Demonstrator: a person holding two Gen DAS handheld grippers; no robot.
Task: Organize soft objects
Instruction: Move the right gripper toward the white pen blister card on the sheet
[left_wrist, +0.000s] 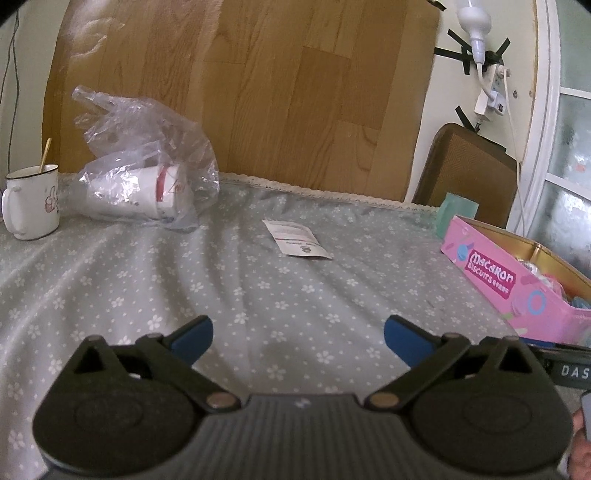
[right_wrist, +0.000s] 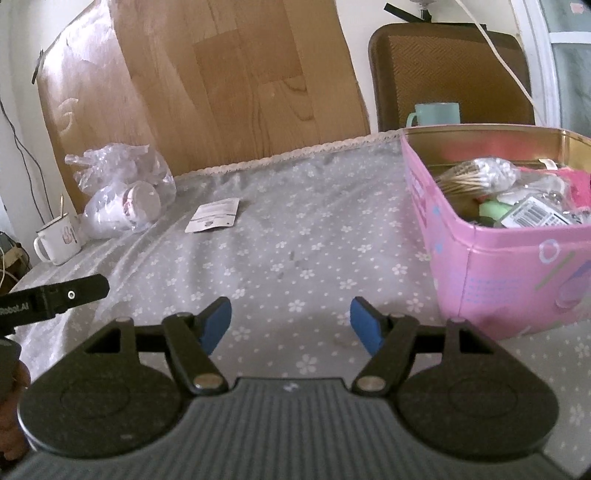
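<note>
The pink tin (right_wrist: 498, 258) is the landmark: its long side reads "Macaron Biscuits" (left_wrist: 489, 275) in white letters, followed by smaller characters too small to read. It stands open on the grey-green tablecloth (left_wrist: 258, 295) printed with small white flowers. Inside it lie a clear packet of wooden-stemmed cotton swabs (right_wrist: 476, 175), something pink (right_wrist: 576, 188), something pale green (right_wrist: 491, 210) and a packet with a barcode label (right_wrist: 535, 218); the rest of the heap is too jumbled to count.

Just behind the tin stands one mint-green mug (right_wrist: 437, 114), and behind that one brown chair back (right_wrist: 450, 70). Well to the left of the tin, one flat white sachet (left_wrist: 297, 240) lies on the cloth, its print too fine to read. Farther left, one crumpled clear plastic bag (left_wrist: 147, 158) holds a stack of white paper cups (left_wrist: 147, 195) lying on its side with red script I cannot make out. Farthest from the tin, one white enamel mug (left_wrist: 31, 201) carries a pink drawing and holds a thin stick.

Both tools hover over bare cloth in front of the tin. The left gripper (left_wrist: 297, 339) has its blue pads (left_wrist: 194, 338) spread wide with nothing between them. The right gripper (right_wrist: 291, 326) also stands apart, somewhat narrower, and grips nothing. In the left wrist view, the letters "DAS" (left_wrist: 574, 371) show on the other tool's black bar; in the right wrist view, "Robot.AI" (right_wrist: 14, 308) shows likewise.
</note>
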